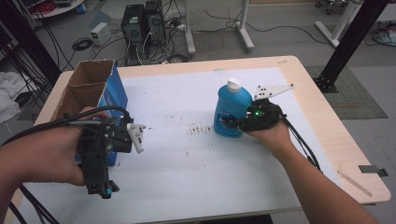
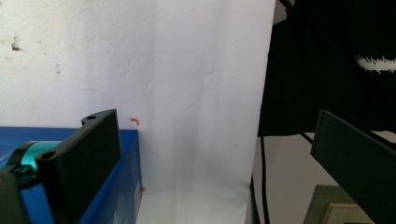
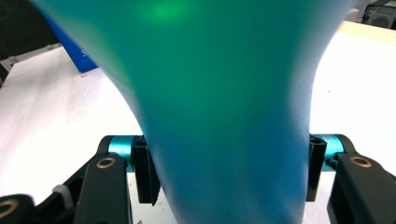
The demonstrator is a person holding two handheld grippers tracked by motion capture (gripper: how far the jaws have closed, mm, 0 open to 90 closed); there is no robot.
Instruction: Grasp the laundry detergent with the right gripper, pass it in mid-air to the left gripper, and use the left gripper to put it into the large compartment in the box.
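A blue bottle with a white cap stands upright right of the table's middle. My right gripper reaches in from the right, low on the bottle's body, and is shut on it. In the right gripper view the bottle sits between both pads, which press on its sides. My left gripper is held at the near left and points toward the table's front edge. In the left gripper view it stands open, with nothing between the jaws.
An open cardboard box with a blue side stands at the left edge, close beside the left hand; its blue wall lies under the left jaw. A white sheet covers the wooden table. Computers and cables lie on the floor beyond.
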